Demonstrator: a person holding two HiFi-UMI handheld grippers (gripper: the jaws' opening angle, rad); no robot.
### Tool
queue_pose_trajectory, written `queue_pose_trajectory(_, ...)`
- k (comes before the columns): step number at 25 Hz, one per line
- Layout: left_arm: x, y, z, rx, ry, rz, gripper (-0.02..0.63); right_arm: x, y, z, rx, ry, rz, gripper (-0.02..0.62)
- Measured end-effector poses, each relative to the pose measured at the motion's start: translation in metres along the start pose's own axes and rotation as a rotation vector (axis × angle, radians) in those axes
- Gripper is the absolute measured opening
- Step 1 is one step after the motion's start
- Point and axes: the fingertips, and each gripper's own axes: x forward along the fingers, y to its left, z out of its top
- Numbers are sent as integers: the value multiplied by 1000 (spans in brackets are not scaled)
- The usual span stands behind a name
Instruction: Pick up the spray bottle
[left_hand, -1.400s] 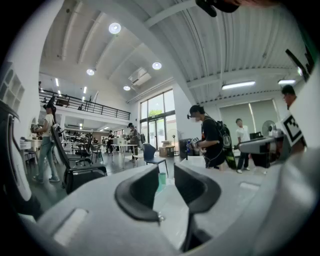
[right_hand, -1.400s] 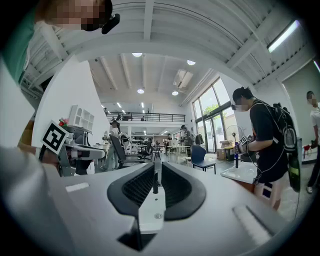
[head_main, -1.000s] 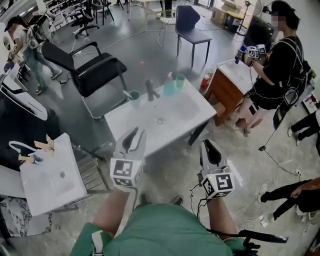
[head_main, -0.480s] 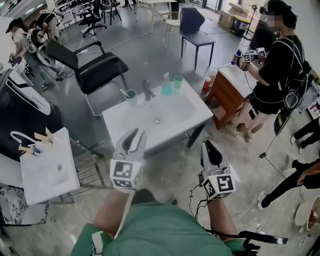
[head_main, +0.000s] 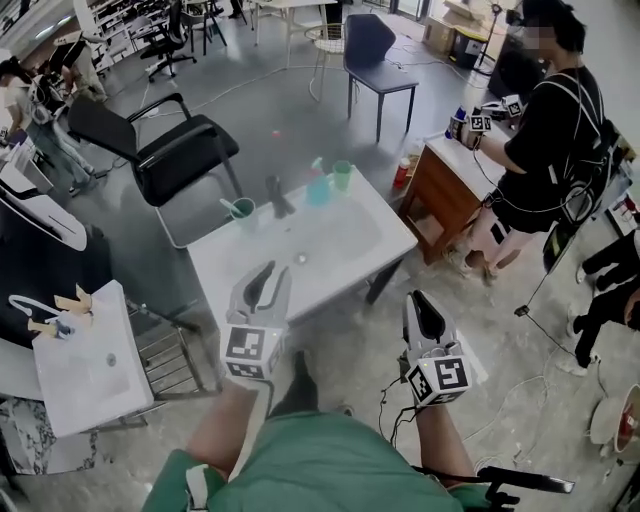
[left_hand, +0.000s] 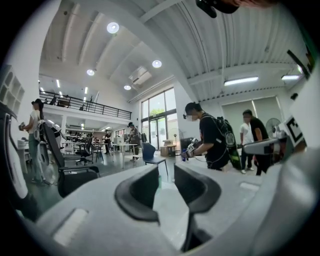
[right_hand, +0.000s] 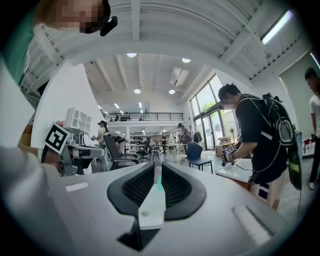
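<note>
Your left gripper (head_main: 262, 280) and right gripper (head_main: 424, 308) are both pressed shut. The spray bottle (head_main: 318, 187) sits at the far edge of the white sink top (head_main: 385, 236), right beside a green cup (head_main: 342, 175).

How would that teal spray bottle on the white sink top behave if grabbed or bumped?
The spray bottle stands upright, tall and narrow, so a sideways nudge would probably tip it. It looks like tinted plastic, likely light and fairly stiff; how full it is can't be told. The green cup stands close beside it and might get knocked.
</note>
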Motion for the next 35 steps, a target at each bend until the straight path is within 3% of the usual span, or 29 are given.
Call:
queue_pose_trajectory(8, 91, 42, 7, -43, -22, -126, 94, 92, -14, 26, -47, -9, -57, 44)
queue_pose_trajectory(14, 136, 92, 9, -53, -31, -171, 94, 158, -9, 30, -41, 3, -95, 44)
queue_pose_trajectory(26, 183, 143, -3, -117, -25, -202, 94, 233, -1, 21, -51, 62, -91, 44)
queue_pose_trajectory(35, 223, 148, -9, -152, -6, -187, 99, 284, -18, 8, -23, 85, -16, 44)
